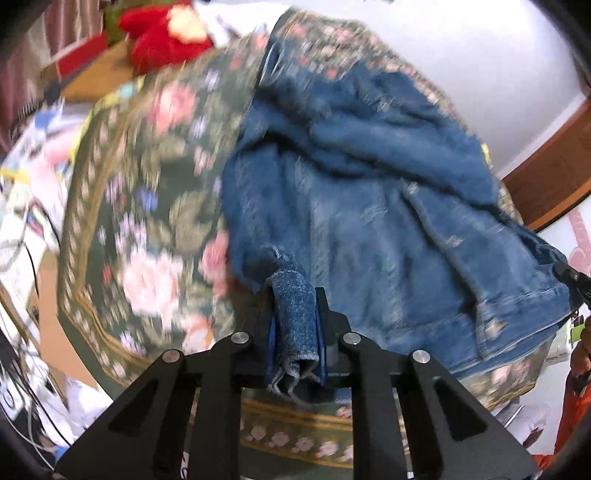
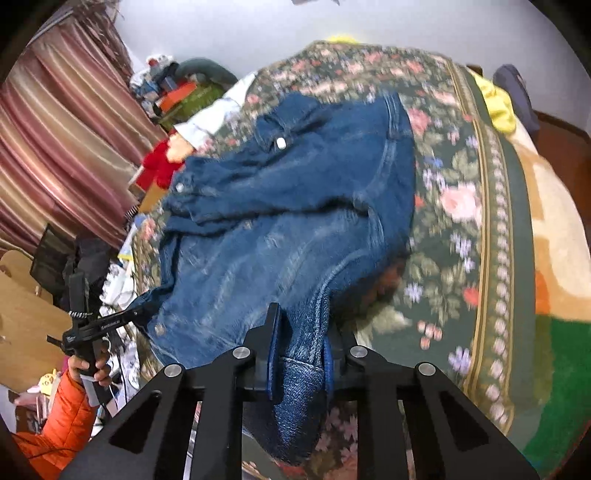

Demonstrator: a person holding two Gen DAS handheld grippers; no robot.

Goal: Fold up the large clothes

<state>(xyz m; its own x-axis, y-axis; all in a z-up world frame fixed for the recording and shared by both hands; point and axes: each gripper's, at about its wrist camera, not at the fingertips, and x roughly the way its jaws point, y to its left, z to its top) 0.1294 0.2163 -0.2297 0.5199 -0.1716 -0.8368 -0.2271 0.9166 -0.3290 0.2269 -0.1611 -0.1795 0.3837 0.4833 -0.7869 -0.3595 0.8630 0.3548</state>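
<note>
A blue denim jacket [image 1: 362,206] lies crumpled on a dark green floral blanket [image 1: 155,192]. My left gripper [image 1: 295,295] is shut on a bunched edge of the jacket, which sticks up between the fingers. In the right wrist view the jacket [image 2: 295,206] spreads ahead, and my right gripper [image 2: 301,314] is shut on another edge of it. The left gripper also shows at the left of the right wrist view [image 2: 136,314], pinching the jacket's far corner. The right gripper's tip shows at the right of the left wrist view [image 1: 567,273].
A red plush toy [image 1: 162,33] lies beyond the blanket. Striped curtains [image 2: 62,122] hang at the left. A yellow cloth [image 2: 498,103] and a coloured blanket [image 2: 554,229] lie at the right. Cardboard [image 2: 26,317] and cluttered papers [image 1: 29,177] sit beside the bed.
</note>
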